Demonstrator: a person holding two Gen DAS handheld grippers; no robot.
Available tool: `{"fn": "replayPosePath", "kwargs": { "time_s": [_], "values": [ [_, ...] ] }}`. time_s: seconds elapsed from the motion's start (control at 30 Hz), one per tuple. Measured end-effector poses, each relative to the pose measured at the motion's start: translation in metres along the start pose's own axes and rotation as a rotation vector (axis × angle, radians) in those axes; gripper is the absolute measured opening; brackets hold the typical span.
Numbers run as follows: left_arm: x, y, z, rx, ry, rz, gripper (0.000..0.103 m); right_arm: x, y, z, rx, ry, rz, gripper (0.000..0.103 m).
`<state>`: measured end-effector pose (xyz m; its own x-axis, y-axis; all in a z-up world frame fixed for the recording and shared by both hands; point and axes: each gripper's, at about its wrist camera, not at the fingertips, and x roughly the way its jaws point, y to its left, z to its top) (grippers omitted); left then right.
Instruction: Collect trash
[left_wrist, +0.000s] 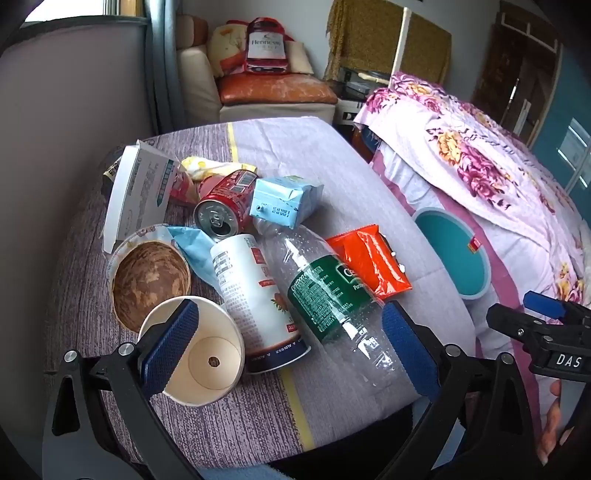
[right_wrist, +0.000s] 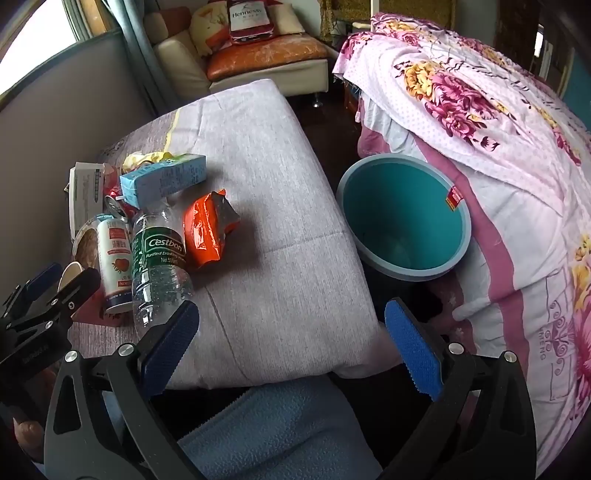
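L gripper (left_wrist: 290, 349) jaws wide apart, holding nothing; it hangs over the near end of the trash pile, L pad in front of a paper cup (left_wrist: 207, 360), R pad over the base of a clear Cestbon water bottle (left_wrist: 332, 295). R gripper (right_wrist: 291, 349) also fully spread and empty, above bare grey cushion (right_wrist: 266, 206) w/ the teal bin (right_wrist: 402, 218) far-right of it.

Trash sits on the cushion's L side, near the wall: white can (left_wrist: 255, 291) touching the bottle, orange snack bag (left_wrist: 369, 260) just R of the bottle, red soda can (left_wrist: 225, 206), light-blue drink carton (left_wrist: 284, 199), brown-stained bowl (left_wrist: 147, 277), white box (left_wrist: 136, 188).

L view only: bowl interior, cup inside, red can top. R view only: the bin's whole mouth, looks empty, standing on dark floor in the gap btwn cushion edge and floral bedspread (right_wrist: 480, 122).

Open room: R half of cushion is bare; its R edge drops right beside the bin rim. Blue fabric (right_wrist: 280, 432) at near edge.
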<state>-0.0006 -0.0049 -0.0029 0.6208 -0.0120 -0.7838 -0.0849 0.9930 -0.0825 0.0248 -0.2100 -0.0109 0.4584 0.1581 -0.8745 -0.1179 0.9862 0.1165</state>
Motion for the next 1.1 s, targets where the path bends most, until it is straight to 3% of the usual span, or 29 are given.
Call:
{"fn": "replayPosePath", "kwargs": {
  "time_s": [1.1],
  "values": [
    [0.003,0.006,0.000,-0.005,-0.014,0.013,0.099,0.015,0.004,0.007,0.003,0.051,0.006,0.097]
  ]
}}
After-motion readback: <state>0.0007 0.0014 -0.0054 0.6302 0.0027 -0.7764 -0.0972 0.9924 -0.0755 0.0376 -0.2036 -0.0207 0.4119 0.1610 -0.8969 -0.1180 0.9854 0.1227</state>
